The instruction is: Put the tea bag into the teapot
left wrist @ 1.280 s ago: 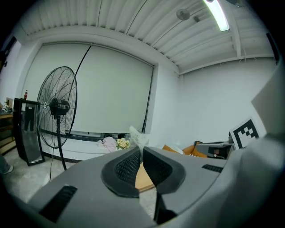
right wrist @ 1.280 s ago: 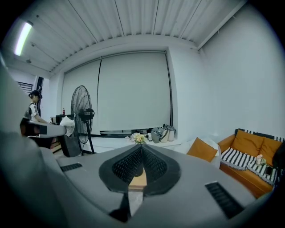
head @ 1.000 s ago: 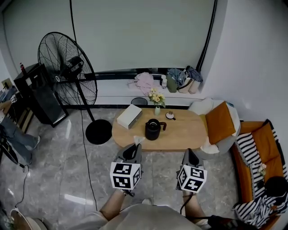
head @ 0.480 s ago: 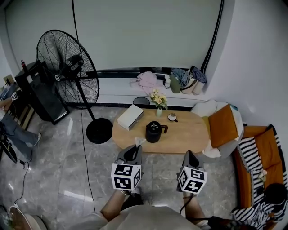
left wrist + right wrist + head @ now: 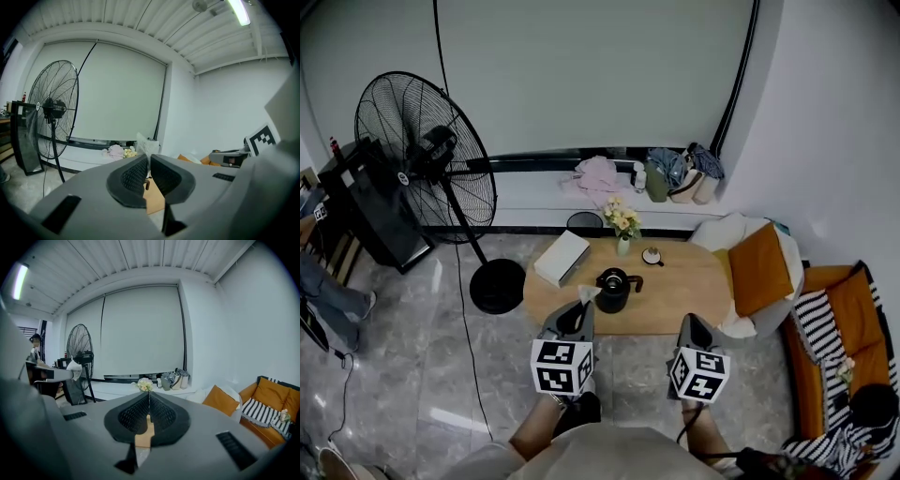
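Observation:
A black teapot [image 5: 610, 289] with a brown handle stands on the oval wooden table [image 5: 684, 286]. My left gripper [image 5: 584, 306] hangs in the air short of the table's near edge, just before the teapot. It is shut on a small white tea bag [image 5: 589, 293] that sticks up past its tips. In the left gripper view the tea bag [image 5: 146, 145] shows pinched between the dark pads of that gripper [image 5: 149, 161]. My right gripper [image 5: 691, 322] is held level beside it to the right. Its jaws [image 5: 149, 399] are shut with nothing between them.
On the table are a white box [image 5: 562, 257], a vase of flowers [image 5: 621, 225] and a small cup [image 5: 652, 255]. A standing fan [image 5: 422, 159] is at the left. A white seat with an orange cushion [image 5: 759, 267] and an orange sofa [image 5: 848, 305] are at the right. A person's leg [image 5: 323, 291] shows at the far left.
In the head view the table and teapot have slid down and a little left, closer to the left gripper's tip. Both grippers keep the same pose, the tea bag still held.

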The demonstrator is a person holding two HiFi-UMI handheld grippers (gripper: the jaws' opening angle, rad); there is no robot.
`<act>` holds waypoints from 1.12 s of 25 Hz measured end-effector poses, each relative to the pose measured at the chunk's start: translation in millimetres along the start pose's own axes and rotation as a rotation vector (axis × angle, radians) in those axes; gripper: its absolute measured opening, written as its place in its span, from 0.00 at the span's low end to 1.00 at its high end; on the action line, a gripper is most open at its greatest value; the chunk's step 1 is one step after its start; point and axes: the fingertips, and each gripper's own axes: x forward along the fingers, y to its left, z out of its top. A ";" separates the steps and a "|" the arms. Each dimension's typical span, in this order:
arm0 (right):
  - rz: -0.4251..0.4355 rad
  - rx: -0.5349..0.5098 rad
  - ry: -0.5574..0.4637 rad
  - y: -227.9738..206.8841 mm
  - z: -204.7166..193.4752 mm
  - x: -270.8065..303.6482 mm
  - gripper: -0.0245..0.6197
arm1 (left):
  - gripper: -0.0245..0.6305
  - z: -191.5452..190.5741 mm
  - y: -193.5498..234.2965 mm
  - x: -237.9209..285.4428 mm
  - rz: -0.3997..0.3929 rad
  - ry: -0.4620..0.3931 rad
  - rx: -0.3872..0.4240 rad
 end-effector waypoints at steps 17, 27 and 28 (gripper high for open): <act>0.031 -0.043 -0.027 16.1 61.7 103.7 0.09 | 0.09 47.5 52.1 94.7 -0.003 -0.033 -0.014; 0.050 -0.047 -0.038 35.4 93.9 171.6 0.09 | 0.09 68.2 93.8 149.2 0.002 -0.038 -0.025; 0.053 -0.049 -0.038 38.1 96.4 177.6 0.09 | 0.09 69.0 98.8 153.5 0.005 -0.037 -0.028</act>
